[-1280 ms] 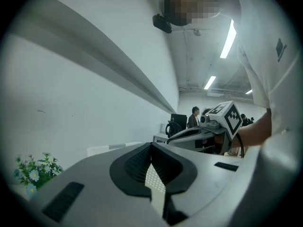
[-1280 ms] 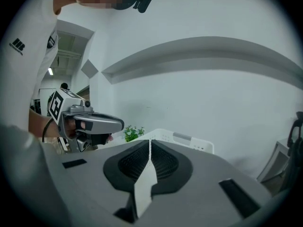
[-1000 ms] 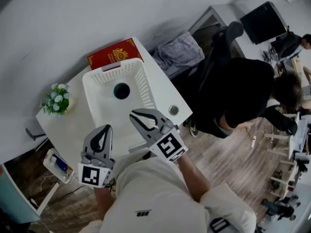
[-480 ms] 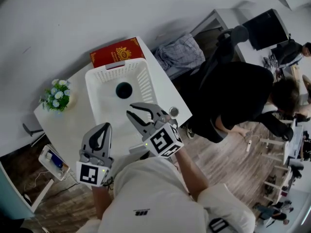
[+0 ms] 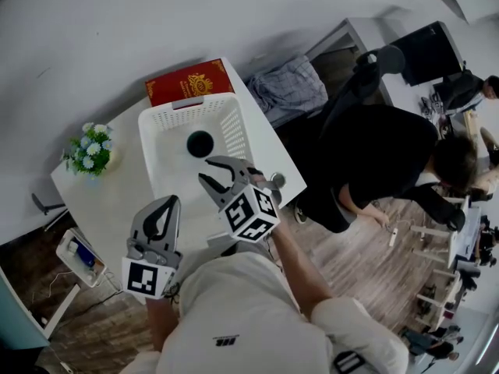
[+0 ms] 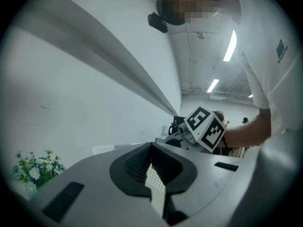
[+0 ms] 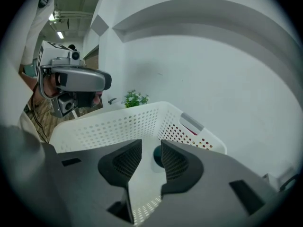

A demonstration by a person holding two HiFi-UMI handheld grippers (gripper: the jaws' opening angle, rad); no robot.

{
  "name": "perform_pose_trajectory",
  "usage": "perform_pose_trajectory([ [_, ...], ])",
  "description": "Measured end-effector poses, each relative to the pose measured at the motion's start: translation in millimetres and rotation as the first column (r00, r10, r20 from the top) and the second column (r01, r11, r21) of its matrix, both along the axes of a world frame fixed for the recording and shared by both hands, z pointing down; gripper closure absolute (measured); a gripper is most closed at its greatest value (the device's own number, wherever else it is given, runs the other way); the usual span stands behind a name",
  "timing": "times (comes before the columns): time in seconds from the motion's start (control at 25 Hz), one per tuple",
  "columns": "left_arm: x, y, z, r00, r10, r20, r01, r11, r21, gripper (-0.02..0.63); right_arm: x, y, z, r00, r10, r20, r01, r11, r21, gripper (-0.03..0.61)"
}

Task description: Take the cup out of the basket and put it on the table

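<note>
The basket (image 5: 232,133) is white perforated plastic, smooth with a slight sheen. The desk (image 5: 109,197) is plain matt white. The red book (image 5: 189,83) has a glossy cover. The floor (image 5: 366,267) is wood plank. The left gripper (image 5: 170,203) and right gripper (image 5: 206,170) have matt grey plastic shells and black, finely ribbed pads (image 7: 124,161).

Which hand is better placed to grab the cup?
Right. The right gripper hangs over the basket, aimed at the cup; its empty jaws have just been opening. The left gripper sits shut, farther from the cup.
</note>
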State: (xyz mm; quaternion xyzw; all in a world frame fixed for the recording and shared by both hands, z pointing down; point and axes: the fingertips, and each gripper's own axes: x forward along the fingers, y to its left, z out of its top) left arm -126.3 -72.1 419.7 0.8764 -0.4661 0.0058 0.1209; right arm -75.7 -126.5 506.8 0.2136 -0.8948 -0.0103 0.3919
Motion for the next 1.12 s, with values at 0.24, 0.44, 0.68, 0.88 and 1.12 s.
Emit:
perform_pose_trajectory([
  [0.24,-3.2,0.3,2.6,1.0,-0.007,-0.011,0.007,1.0,-0.004,0.604,-5.3,-5.9,29.5,0.991,-0.026,-0.13,0.024,1.0,-0.016,0.449],
  [0.44,-8.4,-0.8,4.5,1.0,-0.016,-0.017,0.016,1.0,-0.009,0.604,-7.3,-12.4,53.9,0.974,-0.039,-0.223,0.034,0.999,-0.028,0.437],
  [0.68,-13.3,-2.1,8.4,0.999,-0.024,-0.026,0.023,1.0,-0.018,0.604,-5.2,-21.2,78.6,0.944,-0.049,-0.326,0.041,0.999,-0.03,0.437],
  [0.88,-14.8,-3.7,9.7,0.999,-0.027,-0.032,0.027,0.999,-0.024,0.604,-4.3,-26.5,91.4,0.921,-0.064,-0.384,0.057,0.998,-0.029,0.437],
  [1.12,-18.2,-5.1,13.8,0.999,-0.033,-0.033,0.032,0.999,-0.03,0.604,-5.8,-30.4,107.3,0.893,-0.085,-0.443,0.078,0.996,-0.033,0.437],
])
